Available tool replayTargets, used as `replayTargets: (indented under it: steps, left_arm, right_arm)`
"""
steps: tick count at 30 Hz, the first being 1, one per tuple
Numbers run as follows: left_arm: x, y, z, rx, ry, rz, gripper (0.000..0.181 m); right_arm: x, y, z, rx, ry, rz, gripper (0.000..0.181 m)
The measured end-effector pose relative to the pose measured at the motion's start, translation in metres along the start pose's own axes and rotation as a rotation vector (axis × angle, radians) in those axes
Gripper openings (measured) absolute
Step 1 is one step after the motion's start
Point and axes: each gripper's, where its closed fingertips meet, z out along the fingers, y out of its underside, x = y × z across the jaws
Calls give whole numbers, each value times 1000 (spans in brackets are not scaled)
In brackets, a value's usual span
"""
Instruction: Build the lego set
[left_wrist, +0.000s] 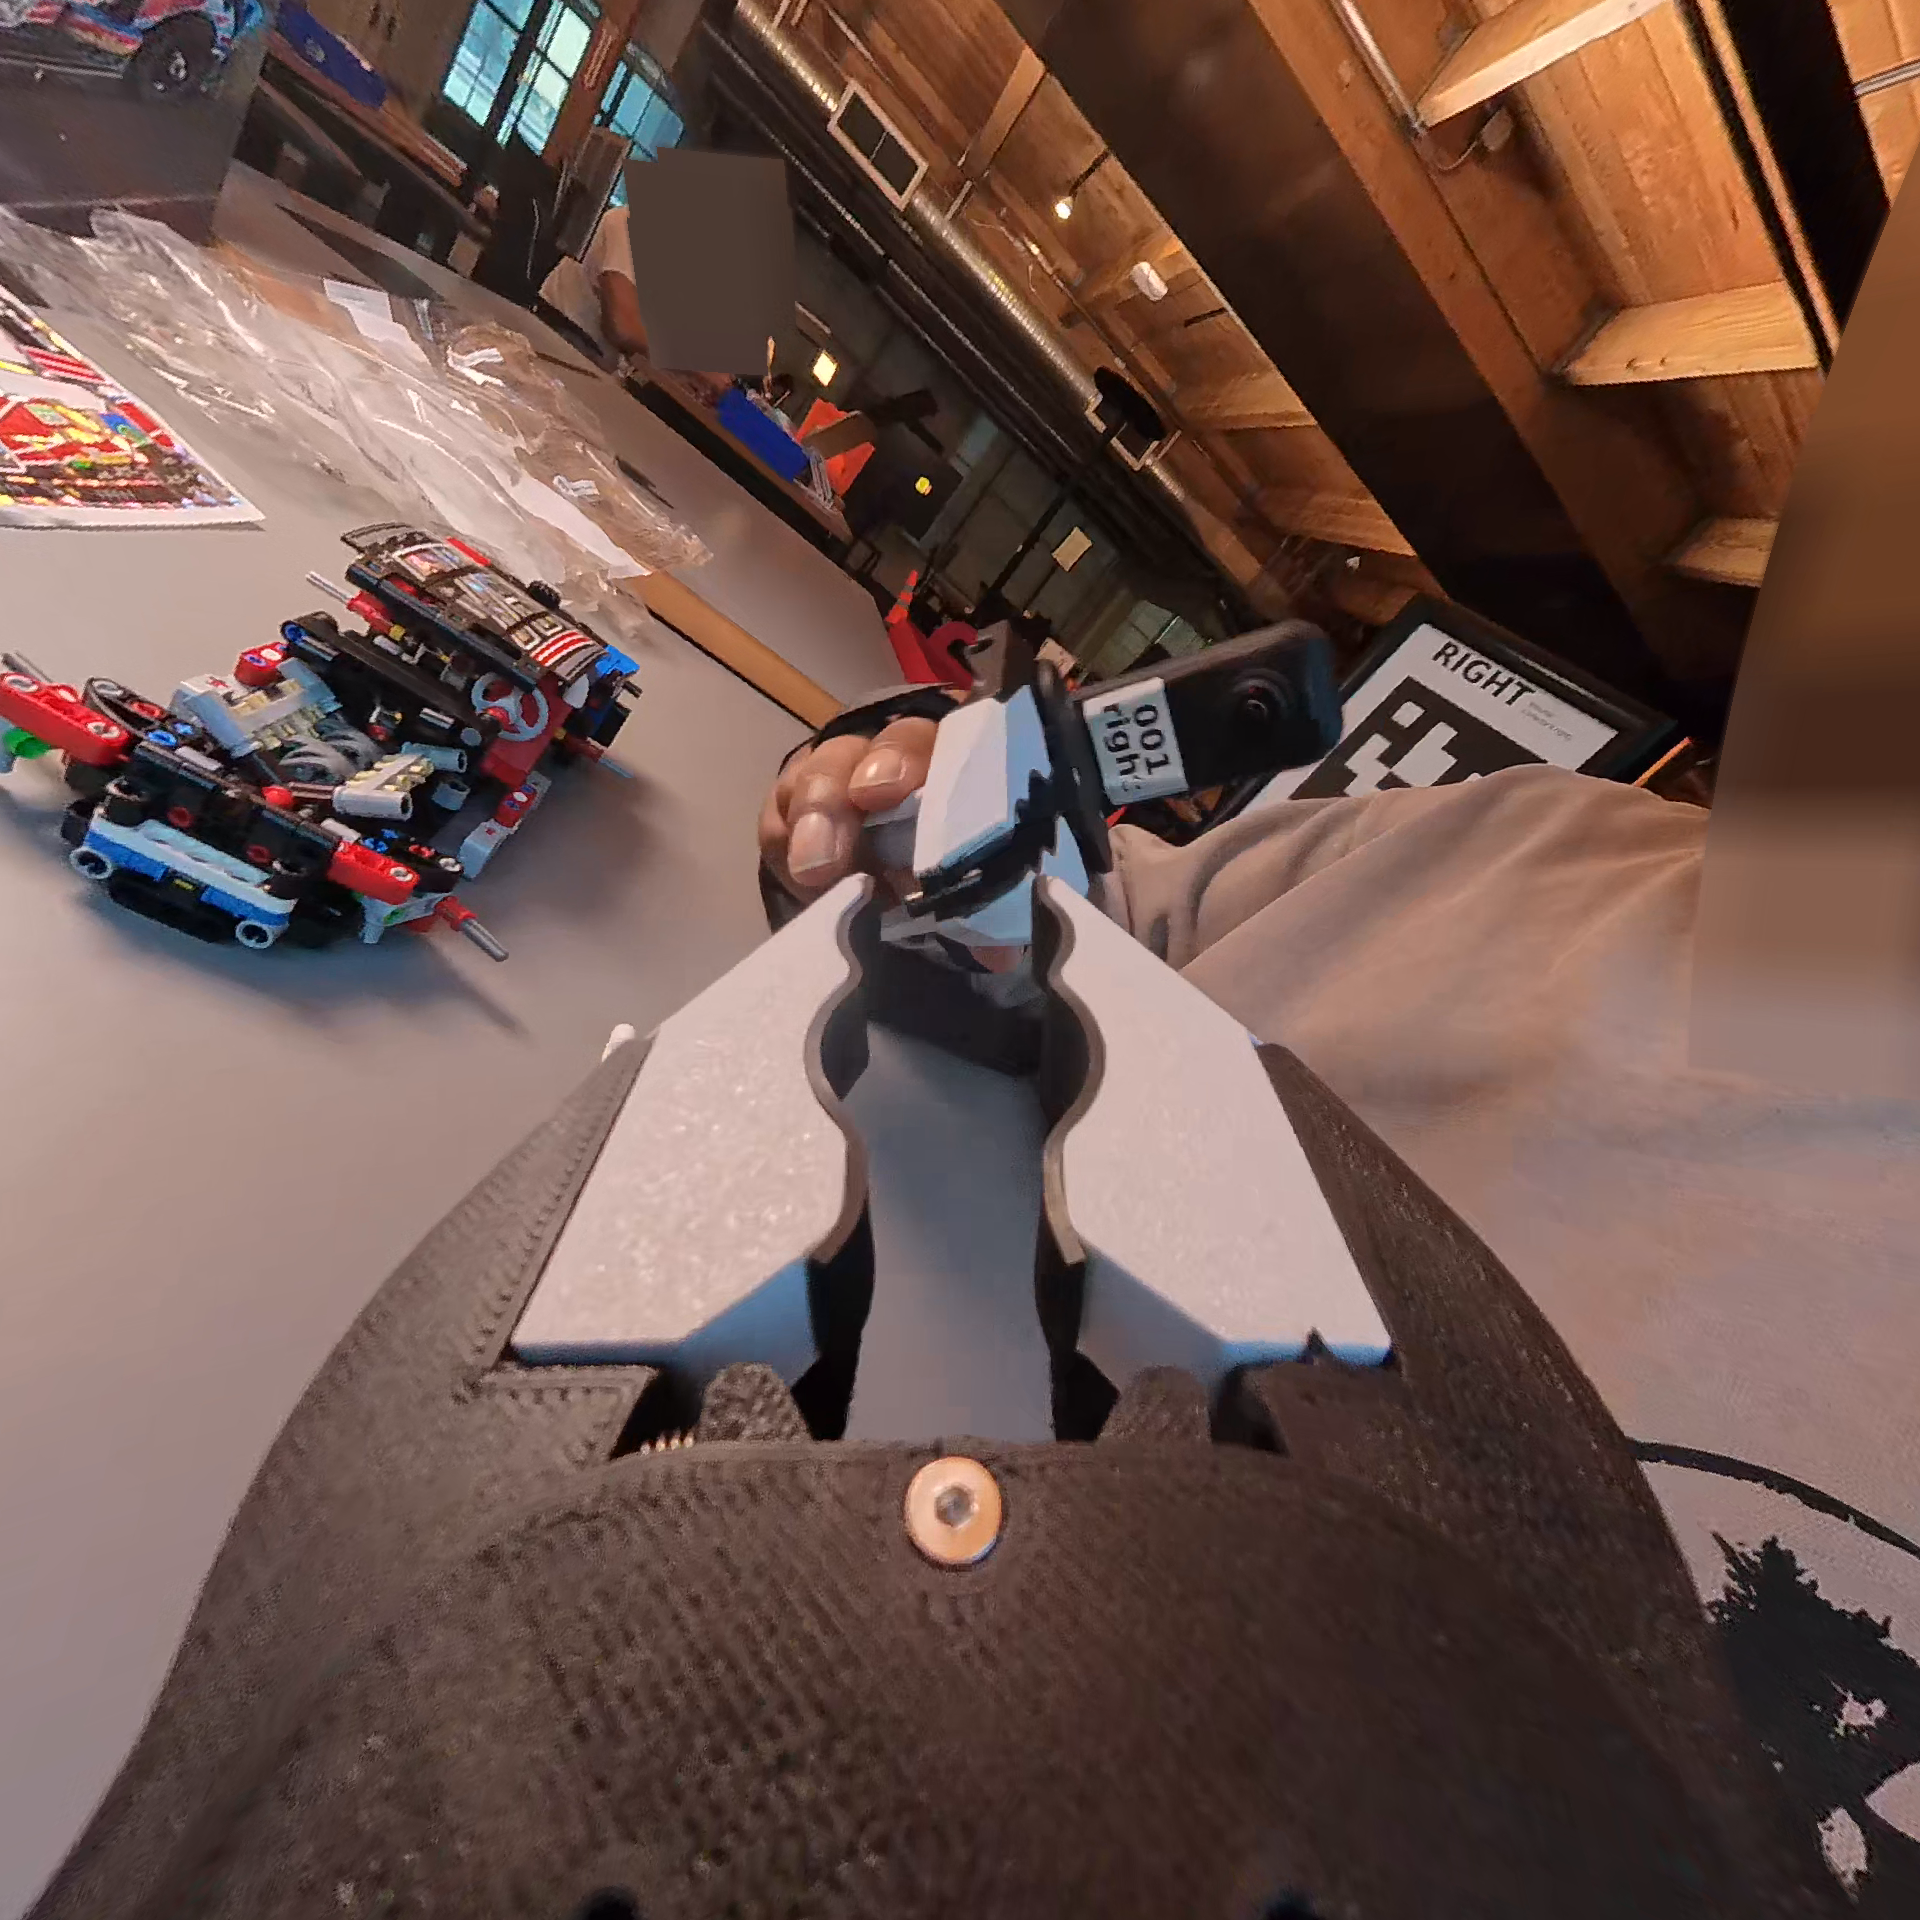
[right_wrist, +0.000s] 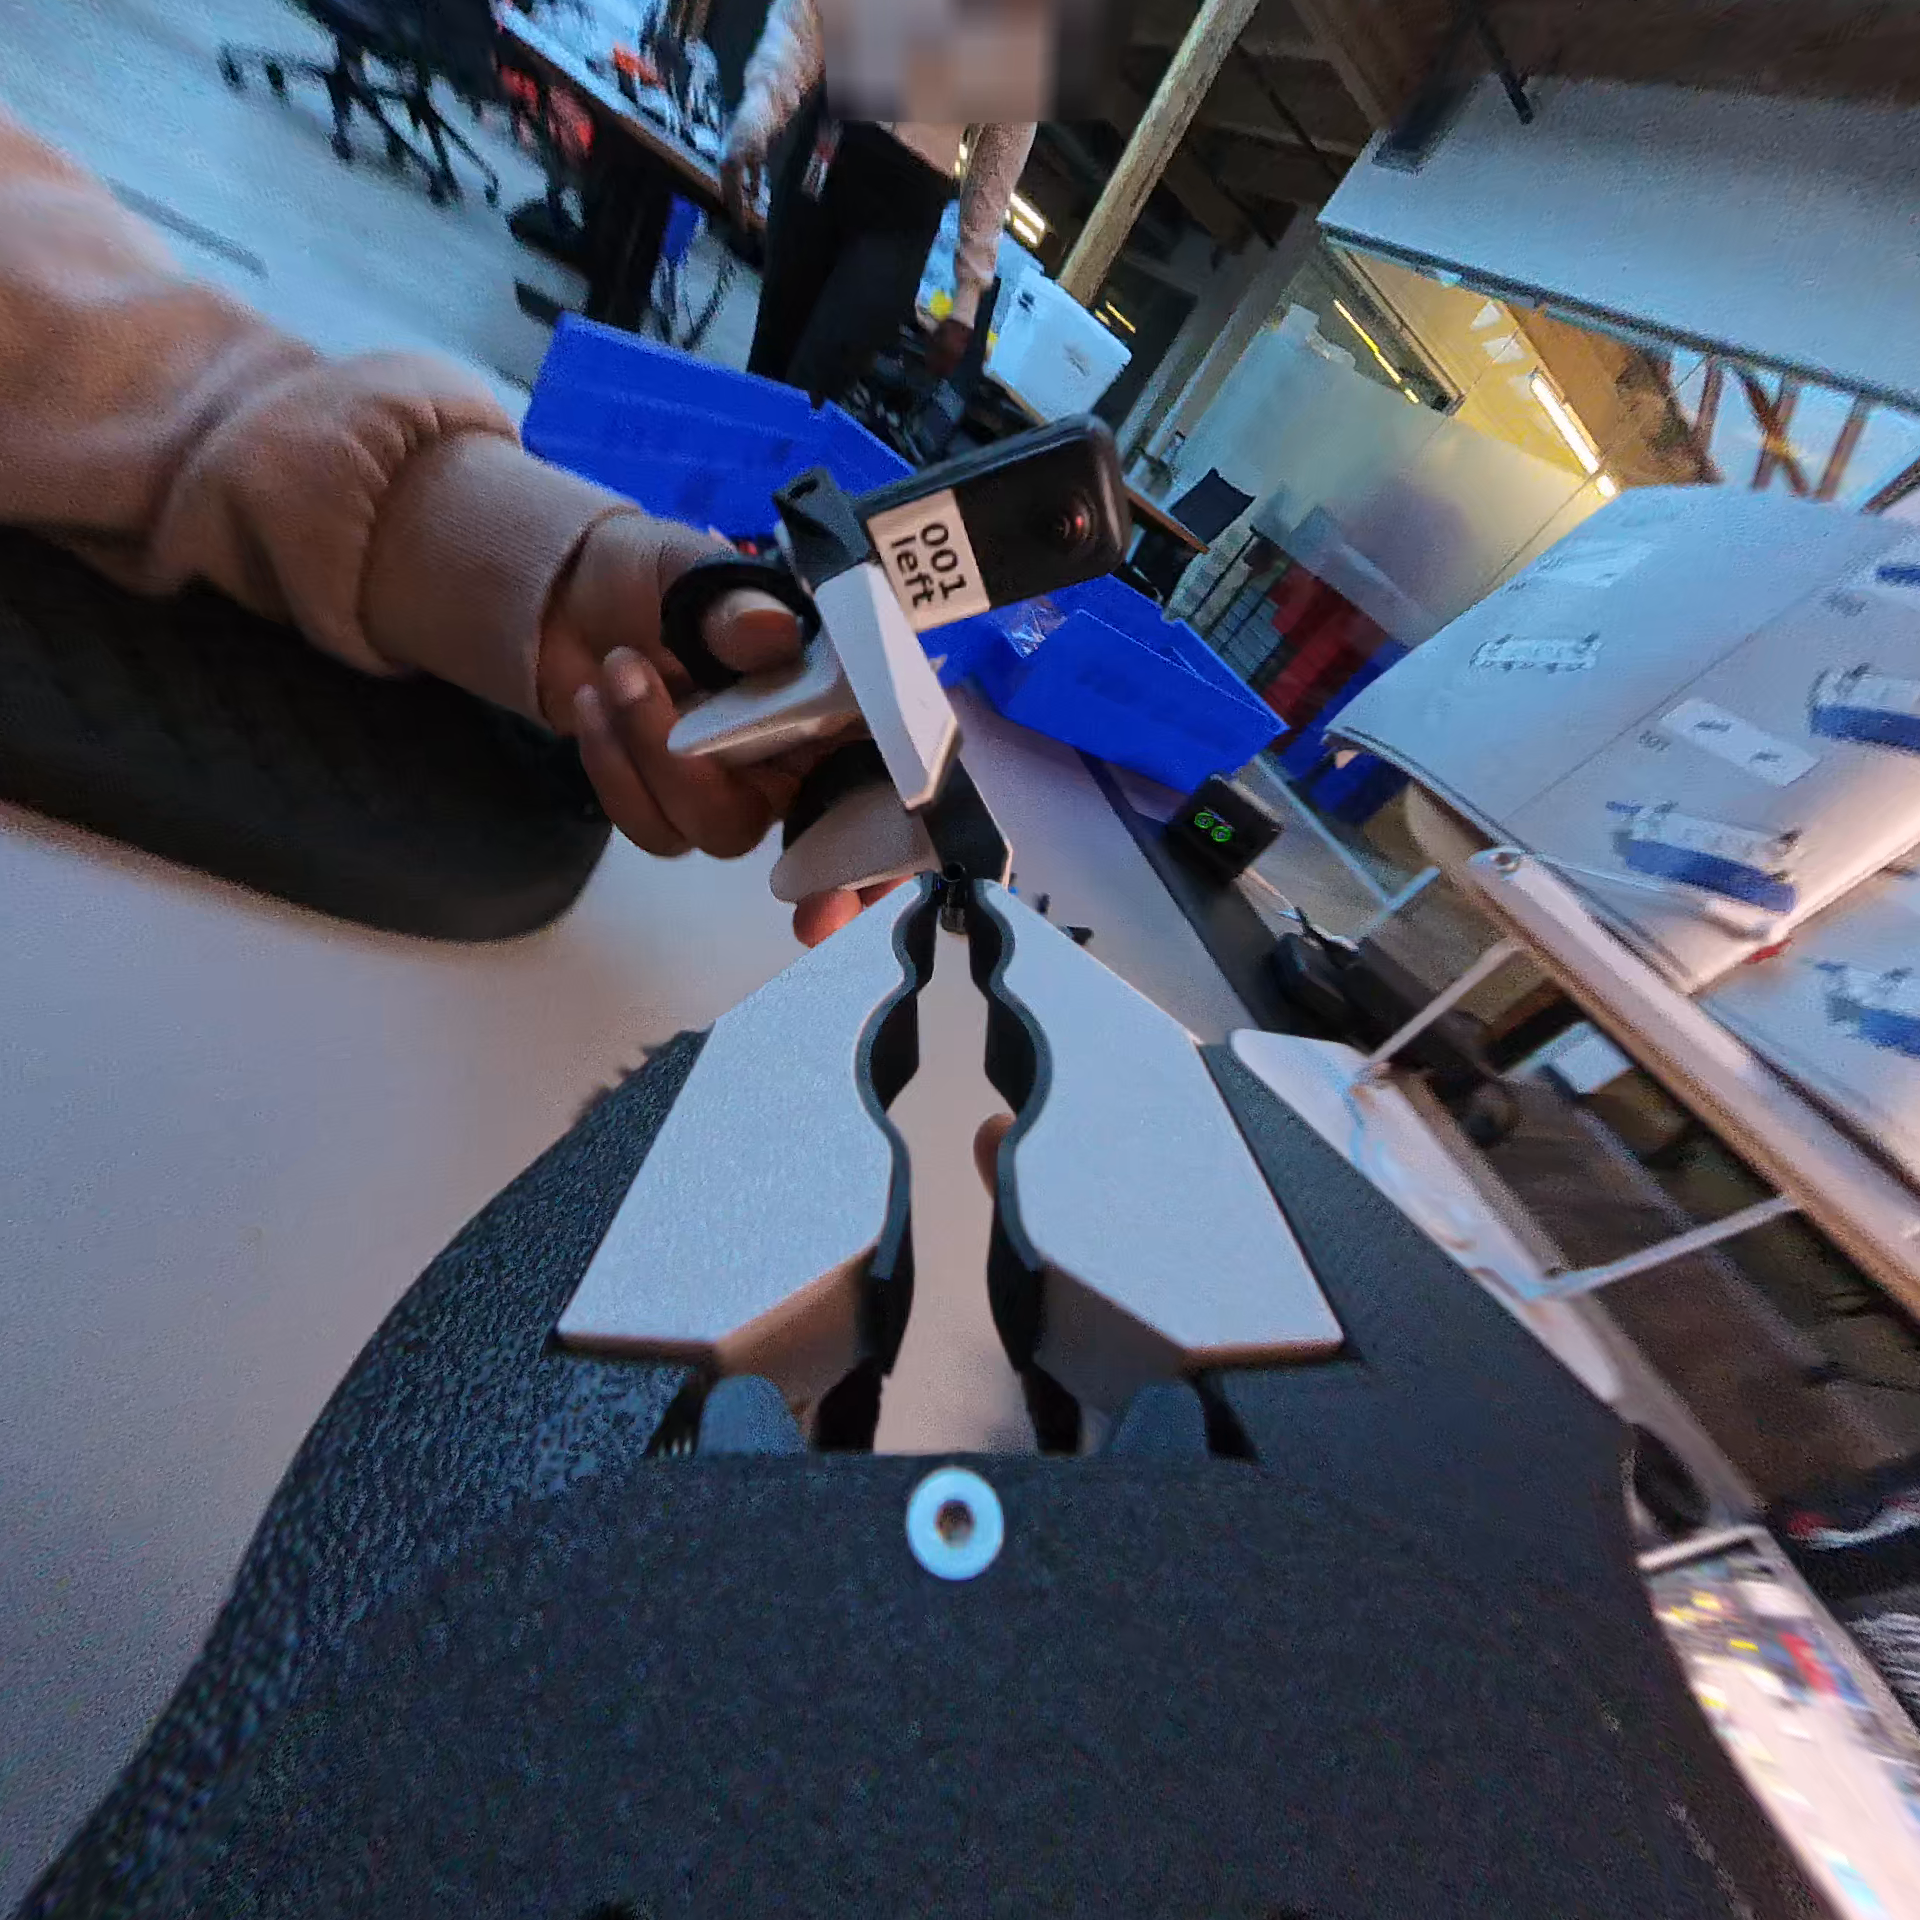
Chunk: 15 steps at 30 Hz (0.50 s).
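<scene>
Now you have two grippers in the air, tip to tip, and one half-built lego car (left_wrist: 332, 748) standing on the grey table (left_wrist: 260, 1143); in the left wrist view the car is at about 9 o'clock, well apart from both tools. Your right gripper (right_wrist: 951, 894) has its two fingers almost together at the tips, and they pinch one small black piece (right_wrist: 951, 906), too small to say which kind. Your left gripper (left_wrist: 956, 904) has its fingers spread with a clear gap and grips nothing; the tips of the right gripper sit just in this gap. Your right hand (left_wrist: 831, 810) and your left hand (right_wrist: 665, 748) each hold one tool. At 10 o'clock in the left wrist view lie some clear plastic bags (left_wrist: 364, 395), crumpled together, so I cannot count them or tell what is inside. Beside them, at the left edge, is one colourful printed sheet (left_wrist: 94, 447). In the right wrist view you see two blue bins (right_wrist: 707, 436) at 11 and 1 o'clock behind the left gripper; their content is not visible. At 3 o'clock one open instruction booklet (right_wrist: 1662, 727) leans on a wire stand.
</scene>
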Motion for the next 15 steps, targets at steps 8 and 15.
replayTargets:
  steps: [8, 15]
  left_arm:
    - [17, -13, 2, 75, -45, 255, 15]
    - [22, -11, 5, 68, -45, 269, 5]
  right_arm:
    - [13, -34, -8, 342, -190, 837, 3]
    - [11, -31, -4, 397, -244, 997, 3]
